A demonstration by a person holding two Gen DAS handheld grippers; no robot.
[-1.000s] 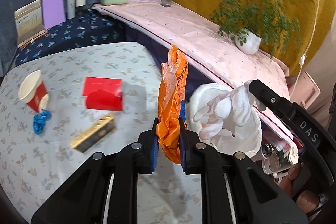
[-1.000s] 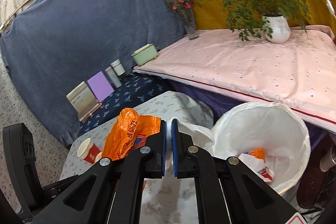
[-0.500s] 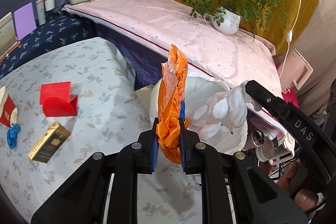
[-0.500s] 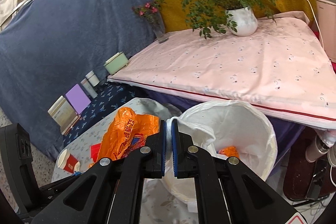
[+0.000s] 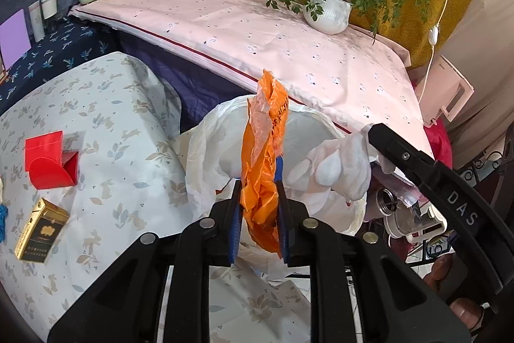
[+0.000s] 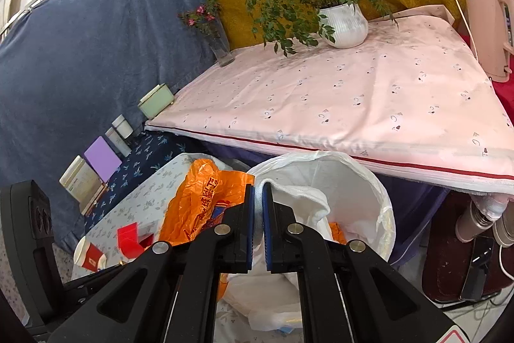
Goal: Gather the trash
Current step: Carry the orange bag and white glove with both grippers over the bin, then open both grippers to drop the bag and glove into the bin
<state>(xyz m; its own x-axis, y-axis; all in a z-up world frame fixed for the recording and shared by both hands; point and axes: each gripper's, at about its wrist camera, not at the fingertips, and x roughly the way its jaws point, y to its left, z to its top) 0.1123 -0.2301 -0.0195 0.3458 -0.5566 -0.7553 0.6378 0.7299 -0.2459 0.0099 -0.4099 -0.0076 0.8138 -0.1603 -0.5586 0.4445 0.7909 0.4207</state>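
Pinching an orange plastic bag [image 5: 265, 150] with the left gripper [image 5: 258, 192], its jaws just beginning to open yet with the blue pads pressed against the crumpled film on both sides. Keeping that bag upright, top end poking well above the fingertips, bottom end hanging below them. Seen from the right wrist, sitting just beside the near rim of the trash bin [image 6: 369, 182], on the tabletop side. Clamping a white cloth [image 6: 302, 198] with the right gripper [image 6: 258, 195], jaws pressed almost together on a thin fold of it, the rest slumping over the bin's white liner and into its mouth. Showing orange scraps deep inside the bin. Standing close against the edge of the leaf-patterned tabletop [image 5: 122, 105], below the pink-covered bed [image 5: 257, 31]. Lying on the tabletop, well apart from the bin: a red box [image 5: 48, 159], a gold-and-black box [image 5: 41, 230] near it, and a red-and-white paper cup [image 6: 88, 253] further out.
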